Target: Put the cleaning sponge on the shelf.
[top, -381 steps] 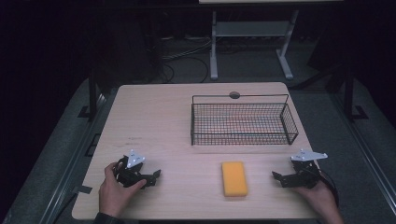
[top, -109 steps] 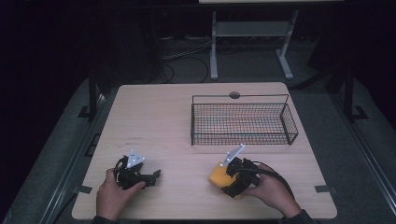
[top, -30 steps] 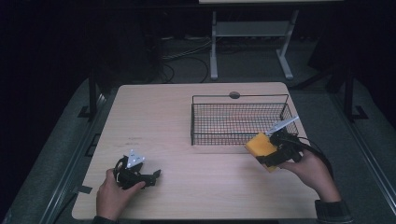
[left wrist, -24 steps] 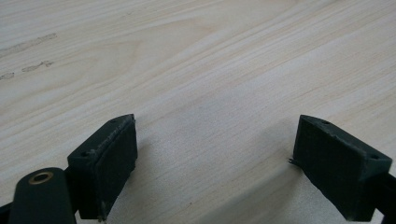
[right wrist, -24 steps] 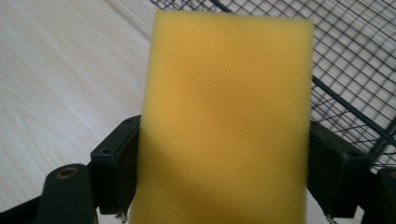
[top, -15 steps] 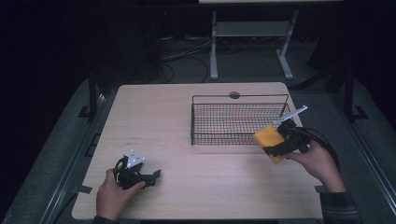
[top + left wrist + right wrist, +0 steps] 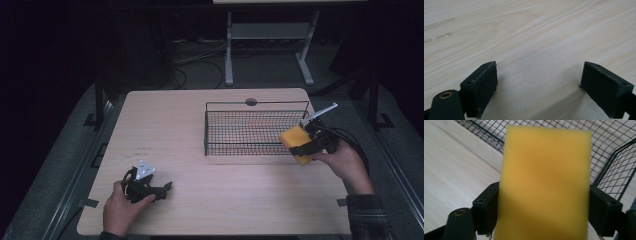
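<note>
Yellow sponge [image 7: 296, 142], rectangular, sits clamped in the right gripper [image 7: 312, 144] beside the empty wire basket [image 7: 252, 129]; left gripper [image 7: 150, 187] gapes wide.

A pale wood tabletop [image 7: 170, 135] stands on dark floor; cables [image 7: 195, 65] and a metal stand [image 7: 265, 35] lie beyond it.

Left tool [image 7: 537, 87] jaws apart over bare table [image 7: 536, 37].
</note>
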Available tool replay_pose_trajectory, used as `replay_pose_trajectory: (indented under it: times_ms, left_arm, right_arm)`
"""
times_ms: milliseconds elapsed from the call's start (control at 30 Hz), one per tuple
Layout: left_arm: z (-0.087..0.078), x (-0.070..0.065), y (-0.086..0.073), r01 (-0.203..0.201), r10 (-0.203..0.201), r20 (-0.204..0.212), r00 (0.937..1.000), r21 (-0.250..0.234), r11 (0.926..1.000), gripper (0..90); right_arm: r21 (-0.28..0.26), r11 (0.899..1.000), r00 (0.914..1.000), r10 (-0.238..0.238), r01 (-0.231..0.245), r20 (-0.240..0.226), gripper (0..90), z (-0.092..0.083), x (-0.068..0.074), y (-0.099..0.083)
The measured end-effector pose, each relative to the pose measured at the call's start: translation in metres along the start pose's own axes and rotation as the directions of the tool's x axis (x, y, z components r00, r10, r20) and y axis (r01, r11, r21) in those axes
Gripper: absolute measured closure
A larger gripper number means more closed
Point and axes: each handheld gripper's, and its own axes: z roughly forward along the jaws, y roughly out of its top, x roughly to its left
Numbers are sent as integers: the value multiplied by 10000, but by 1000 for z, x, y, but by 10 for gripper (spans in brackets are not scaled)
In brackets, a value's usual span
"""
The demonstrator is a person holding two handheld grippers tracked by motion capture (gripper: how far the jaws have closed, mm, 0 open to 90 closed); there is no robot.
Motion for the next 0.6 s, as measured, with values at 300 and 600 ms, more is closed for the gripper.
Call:
replay_pose_trajectory:
  times_ms: [300, 600]
  left_arm:
    - [0, 0, 0, 2, -2, 0, 10000, 2, 10000, 129]
    - [0, 0, 0, 0, 0, 0, 10000, -1, 10000, 129]
  right_arm:
    - [7, 9992, 9990, 405, -405, 163, 216, 3, -15, 9]
    - [67, 9961, 9954, 875, -878, 379, 216, 7, -29, 18]
